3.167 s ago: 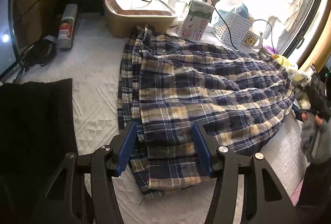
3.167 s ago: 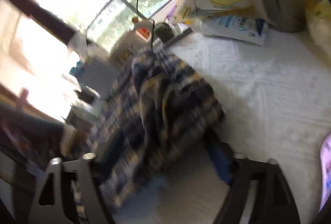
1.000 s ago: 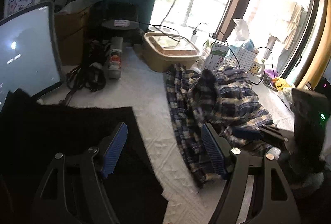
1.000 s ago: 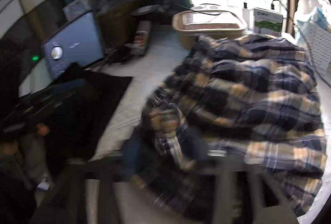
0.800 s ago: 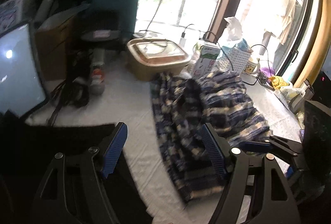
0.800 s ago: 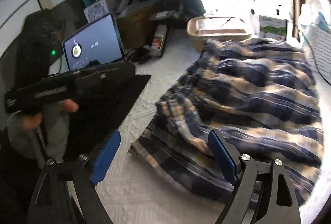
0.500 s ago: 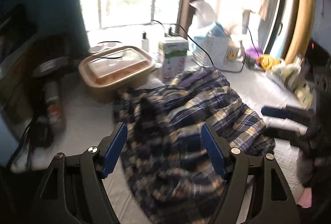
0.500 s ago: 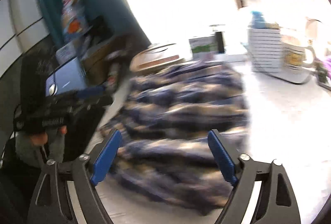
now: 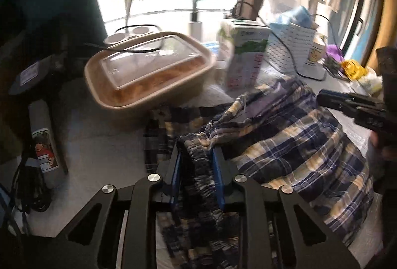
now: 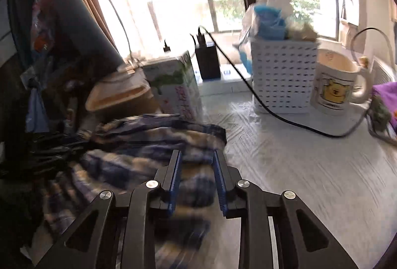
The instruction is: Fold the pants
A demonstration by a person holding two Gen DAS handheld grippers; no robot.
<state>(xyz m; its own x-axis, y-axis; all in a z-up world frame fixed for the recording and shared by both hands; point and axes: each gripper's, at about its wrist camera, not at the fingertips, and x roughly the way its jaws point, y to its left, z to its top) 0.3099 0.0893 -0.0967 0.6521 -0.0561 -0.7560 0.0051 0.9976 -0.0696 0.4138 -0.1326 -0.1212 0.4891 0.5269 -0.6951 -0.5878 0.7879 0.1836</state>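
The blue, cream and navy plaid pants [image 9: 292,142] lie bunched on the white table cover [image 9: 99,145]. My left gripper [image 9: 196,157] is shut on the gathered waistband of the pants, with cloth pinched between its blue pads. My right gripper [image 10: 196,157] is shut on another bunched edge of the pants [image 10: 139,145] at their right side. In the left wrist view the right gripper's black body [image 9: 357,110] shows over the far right edge of the pants.
A tan lidded food container [image 9: 148,70], a milk carton [image 9: 244,55], a white perforated basket [image 10: 282,75] and a cream mug [image 10: 335,83] stand behind the pants by the window. A black cable [image 10: 273,110] crosses the table. A spray can [image 9: 43,142] lies at left.
Both grippers were open above the pants and have moved in and shut on the cloth, the left on the waistband, the right on the right edge.
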